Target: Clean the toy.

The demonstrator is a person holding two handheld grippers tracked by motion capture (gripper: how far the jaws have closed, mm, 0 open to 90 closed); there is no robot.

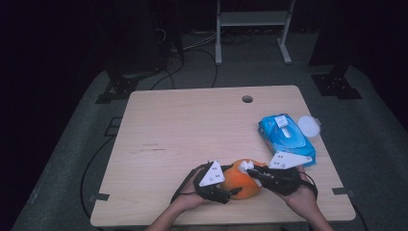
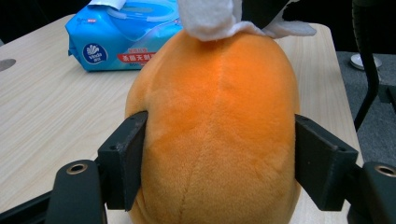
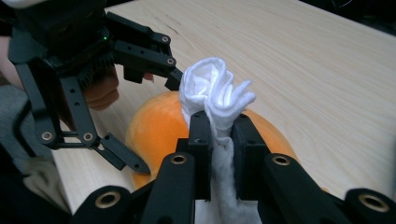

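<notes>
- So this looks like a wipe-down job: the orange plush toy (image 1: 240,183) gets steadied by one gripper while the other scrubs it with a white wipe (image 3: 215,95). I'd say we're mid-wipe, working the top end of the toy.
- The plush sits on the wooden table (image 1: 183,130) near the person's edge, just in front and to the left of the blue wipes pack (image 1: 286,137), with a small gap between them.
- Left gripper (image 1: 230,193): jaws partly open, one pad flat against each flank of the plush, so it's clamped around the body.
- Right gripper (image 3: 219,154): pinched nearly all the way shut on the bunched wipe, the wad poking out past the tips and touching the toy.
- Toy is egg-ish. Its long axis looks to run level across the table, far end aimed toward the wipes pack. Can't make out any face.
- Next move, my guess: drag the wipe along the seam while the left keeps its hold, pressing lightly since the plush squishes.
</notes>
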